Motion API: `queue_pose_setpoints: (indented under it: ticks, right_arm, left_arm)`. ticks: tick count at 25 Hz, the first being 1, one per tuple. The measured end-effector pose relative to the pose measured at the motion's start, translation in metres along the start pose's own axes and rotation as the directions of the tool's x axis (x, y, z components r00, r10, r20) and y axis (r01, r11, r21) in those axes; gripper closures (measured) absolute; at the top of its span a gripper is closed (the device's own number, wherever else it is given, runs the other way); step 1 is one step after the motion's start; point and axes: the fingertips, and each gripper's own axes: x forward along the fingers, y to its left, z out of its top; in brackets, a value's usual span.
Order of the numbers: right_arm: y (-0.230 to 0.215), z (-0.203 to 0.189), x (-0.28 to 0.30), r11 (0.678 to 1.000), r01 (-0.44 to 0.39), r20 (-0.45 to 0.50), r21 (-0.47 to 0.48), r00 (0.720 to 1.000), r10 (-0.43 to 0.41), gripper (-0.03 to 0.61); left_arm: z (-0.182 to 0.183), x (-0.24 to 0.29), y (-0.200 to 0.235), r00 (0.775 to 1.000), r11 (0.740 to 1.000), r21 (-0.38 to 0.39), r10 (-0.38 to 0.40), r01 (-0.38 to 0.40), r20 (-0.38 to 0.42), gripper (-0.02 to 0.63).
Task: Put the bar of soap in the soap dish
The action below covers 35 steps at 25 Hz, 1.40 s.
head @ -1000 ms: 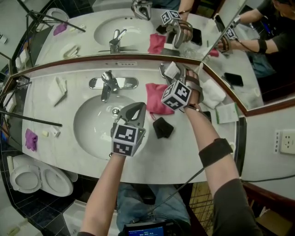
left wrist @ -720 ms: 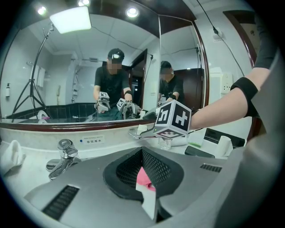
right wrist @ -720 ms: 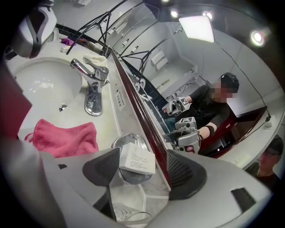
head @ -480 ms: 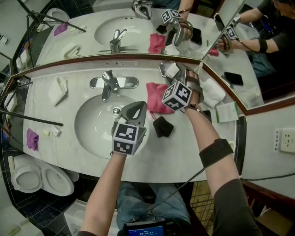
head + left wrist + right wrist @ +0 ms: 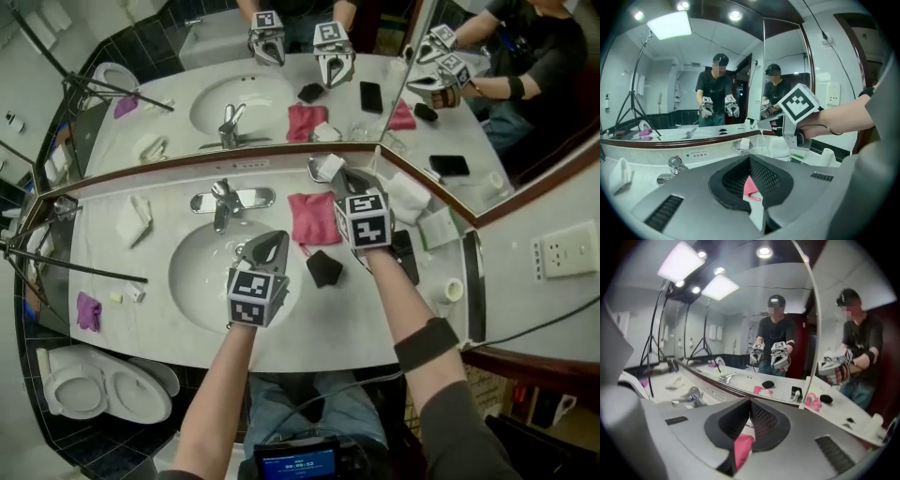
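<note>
The white bar of soap [image 5: 330, 167] lies in the metal soap dish [image 5: 312, 172] at the back of the counter, below the mirror; the left gripper view shows the same soap [image 5: 745, 143] in the dish [image 5: 736, 148]. My right gripper [image 5: 346, 181] is just in front of the dish, lifted off it and shut, with nothing between its jaws. In its own view the right gripper [image 5: 750, 405] faces the mirror. Over the sink basin [image 5: 202, 281] my left gripper [image 5: 272, 242] is shut and empty. The left gripper [image 5: 750, 160] looks toward the dish in its own view.
A pink cloth [image 5: 311, 217] and a small black object [image 5: 323, 269] lie between the grippers. The faucet [image 5: 223, 201] stands behind the basin. A white towel [image 5: 409, 197], a black phone [image 5: 406, 255] and a paper roll [image 5: 453, 290] are at the right. A folded white cloth [image 5: 136, 218] lies at the left.
The right gripper has let go of the soap in the dish, closed its jaws, risen and rolled so that its cube faces up. The left gripper has risen a little.
</note>
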Motion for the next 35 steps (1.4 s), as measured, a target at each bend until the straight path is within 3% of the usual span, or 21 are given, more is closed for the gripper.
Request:
queue_pose_setpoints:
  ticks: [3, 5, 9, 13, 16, 21, 27, 31, 35]
  right_arm:
    - [-0.005, -0.005, -0.031, 0.984, -0.017, 0.025, 0.178, 1.0, 0.012, 0.561]
    - [-0.006, -0.01, -0.055, 0.956, -0.024, 0.038, 0.291, 0.999, 0.014, 0.561]
    - [-0.018, -0.036, -0.099, 0.854, -0.007, 0.049, 0.52, 0.999, -0.021, 0.561]
    - [-0.032, -0.065, -0.147, 0.731, 0.018, 0.057, 0.682, 0.995, -0.078, 0.561]
    - [-0.042, -0.094, -0.186, 0.663, 0.059, 0.037, 0.747, 0.991, -0.129, 0.561]
    - [-0.062, -0.129, -0.247, 0.514, 0.088, 0.04, 0.853, 0.972, -0.233, 0.561]
    - [-0.064, -0.162, -0.3, 0.413, 0.097, 0.041, 0.905, 0.949, -0.313, 0.561]
    - [-0.055, -0.185, -0.315, 0.269, 0.018, 0.082, 0.963, 0.931, -0.355, 0.561]
    - [-0.049, -0.2, -0.327, 0.211, 0.005, 0.074, 0.977, 0.928, -0.365, 0.561]
  left_arm:
    - [0.007, -0.016, -0.005, 1.0, 1.0, 0.015, -0.01, 0.01, 0.0, 0.613]
    - [0.01, -0.029, -0.009, 1.0, 1.0, 0.017, -0.018, 0.018, -0.002, 0.613]
    - [0.011, -0.051, -0.011, 1.0, 0.999, 0.011, -0.031, 0.031, -0.007, 0.613]
    - [0.012, -0.069, -0.009, 0.999, 0.999, 0.012, -0.041, 0.041, -0.007, 0.613]
    - [0.015, -0.083, -0.005, 0.999, 0.999, 0.016, -0.051, 0.051, -0.001, 0.613]
    - [0.021, -0.094, 0.002, 0.997, 0.997, 0.023, -0.072, 0.072, 0.013, 0.613]
    - [0.016, -0.104, 0.001, 0.995, 0.994, 0.052, -0.096, 0.095, 0.012, 0.613]
    - [0.015, -0.108, -0.002, 0.994, 0.992, 0.057, -0.11, 0.109, 0.02, 0.613]
    - [0.018, -0.112, -0.004, 0.992, 0.992, 0.056, -0.119, 0.117, 0.031, 0.613]
